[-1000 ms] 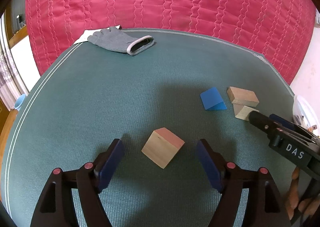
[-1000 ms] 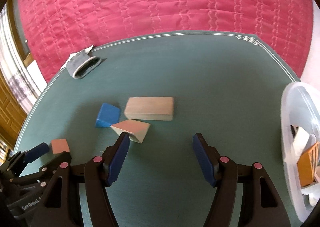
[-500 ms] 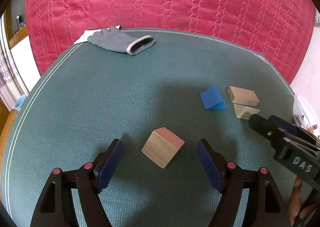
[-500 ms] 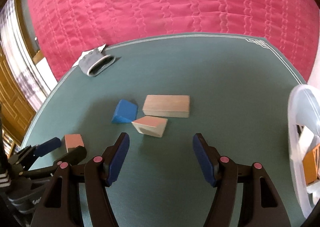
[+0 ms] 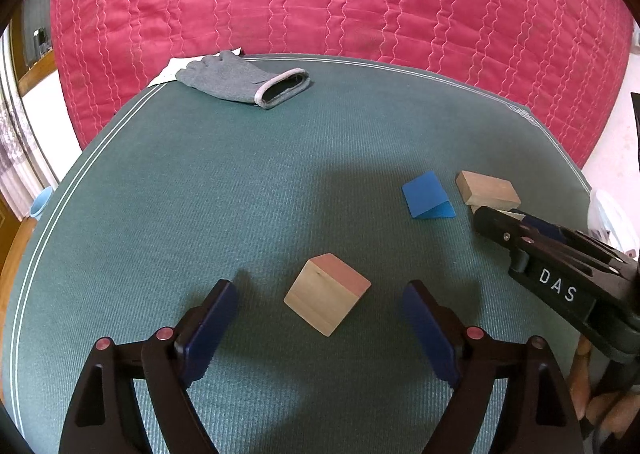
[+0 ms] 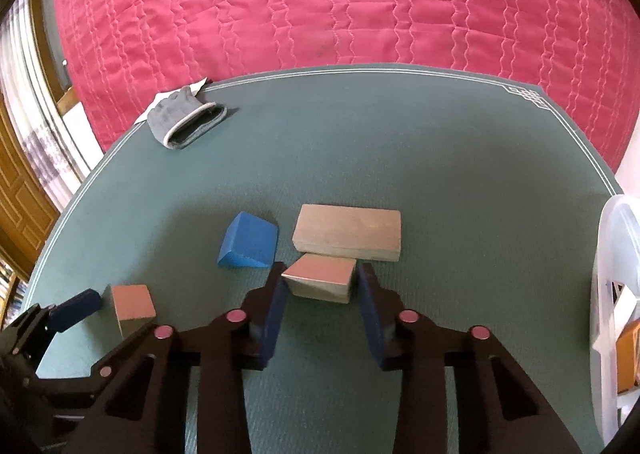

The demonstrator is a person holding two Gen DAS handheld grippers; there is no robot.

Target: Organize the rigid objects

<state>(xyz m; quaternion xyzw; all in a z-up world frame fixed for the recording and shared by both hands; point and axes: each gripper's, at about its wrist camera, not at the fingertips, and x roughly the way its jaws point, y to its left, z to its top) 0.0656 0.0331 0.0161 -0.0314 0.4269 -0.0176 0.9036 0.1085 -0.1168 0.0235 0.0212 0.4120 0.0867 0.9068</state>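
A wooden cube [image 5: 327, 293] with a pink top lies on the green table between the fingers of my open left gripper [image 5: 320, 318], touching neither; it also shows in the right wrist view [image 6: 132, 308]. My right gripper [image 6: 320, 286] has closed around a wooden wedge [image 6: 322, 282] with a pink face, pads at both its sides. A blue wedge [image 6: 250, 241] lies to the left and a long wooden block [image 6: 348, 232] just behind. In the left wrist view the blue wedge [image 5: 427, 195] and the long block [image 5: 487, 188] lie at the right.
A grey glove [image 5: 244, 78] lies at the table's far left edge; it also shows in the right wrist view [image 6: 185, 122]. A white plastic bin [image 6: 618, 314] stands at the right edge. A red quilted cloth [image 6: 340, 1] hangs behind the table.
My right gripper moved forward and left to the wooden wedge and its jaws narrowed onto it. My left gripper stayed still around the cube.
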